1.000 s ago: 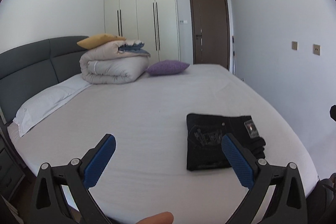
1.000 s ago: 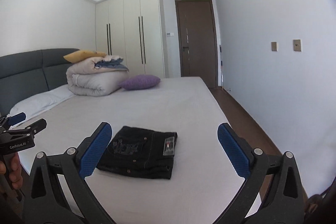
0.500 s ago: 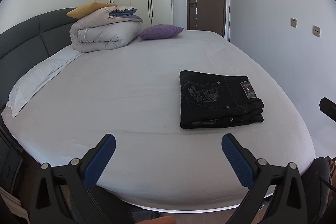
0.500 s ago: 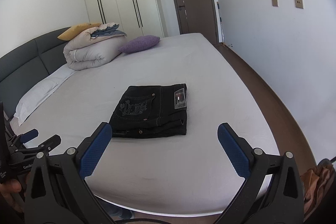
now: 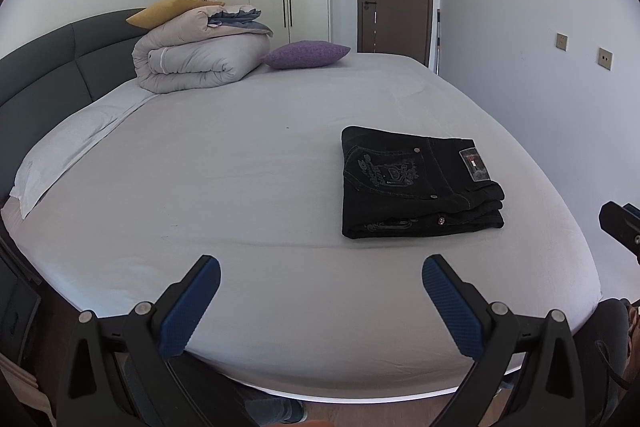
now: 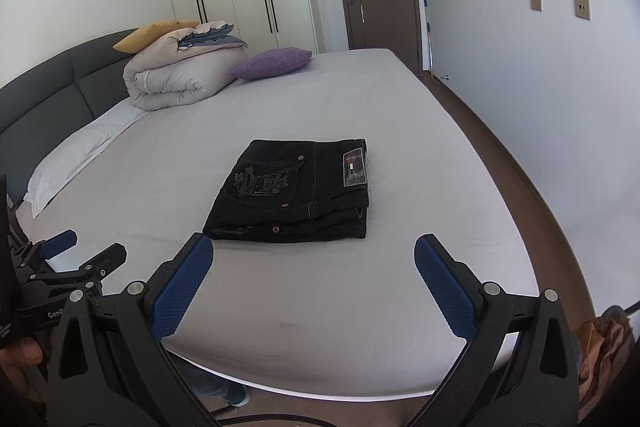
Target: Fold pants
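**Ana:** Both tools are above the near edge of the bed (image 5: 248,163). The left gripper (image 5: 321,277) has its blue pads spread wide, nothing between them.

**Ben:** Same on the other side: the right gripper (image 6: 314,253) is parted wide and carrying nothing.

**Ana:** The black pants (image 5: 416,183) lie folded in a compact rectangle, flat on the sheet — embroidered back pocket up, label patch at the waistband end. From the left camera they sit ahead and to the right, apart from the fingers.

**Ben:** From the right camera the pants (image 6: 296,189) are almost dead ahead, just beyond the left fingertip. Whether that tip touches the cloth, I cannot tell.

**Ana:** Further back: a rolled duvet (image 5: 196,61) by the grey headboard (image 5: 44,67), a yellow cushion (image 5: 168,11) on top, a purple cushion (image 5: 304,54) just beside it.

**Ben:** And the left gripper shows at my lower left — well apart from the pants.
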